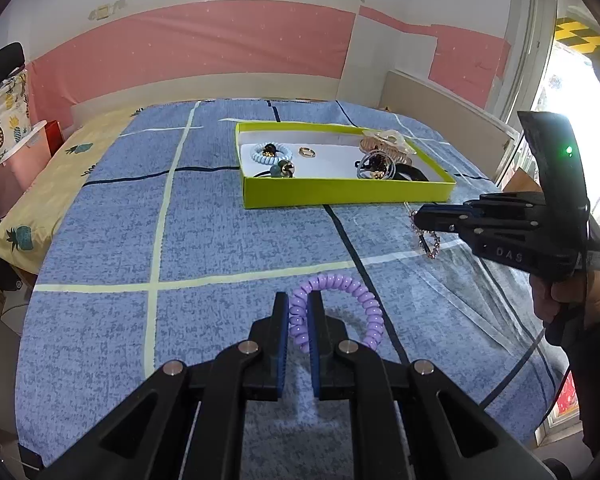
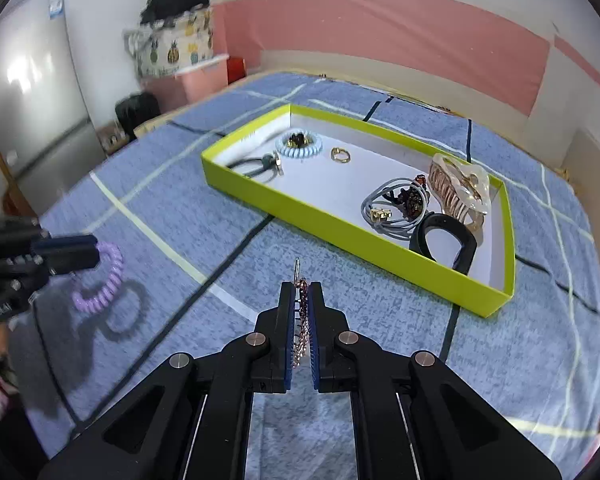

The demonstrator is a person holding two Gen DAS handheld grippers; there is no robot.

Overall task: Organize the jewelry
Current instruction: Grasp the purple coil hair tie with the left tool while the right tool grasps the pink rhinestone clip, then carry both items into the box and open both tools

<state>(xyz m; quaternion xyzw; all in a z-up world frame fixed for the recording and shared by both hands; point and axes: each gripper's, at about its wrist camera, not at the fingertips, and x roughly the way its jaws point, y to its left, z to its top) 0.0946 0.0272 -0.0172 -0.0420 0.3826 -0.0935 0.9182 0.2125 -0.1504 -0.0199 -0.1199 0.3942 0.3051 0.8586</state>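
Left gripper [image 1: 299, 312] pinches the purple coil hair tie [image 1: 340, 304], loop hanging to its right. Right gripper [image 2: 300, 300] clamps a beaded hair comb [image 2: 300, 320] (yellow-green tray [image 2: 340, 232] ahead).

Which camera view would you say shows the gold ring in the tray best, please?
The right wrist view: the gold ring lies unobstructed on the tray's white floor, its band and open centre readable. The left wrist view shows the same ring smaller and flatter, farther away.
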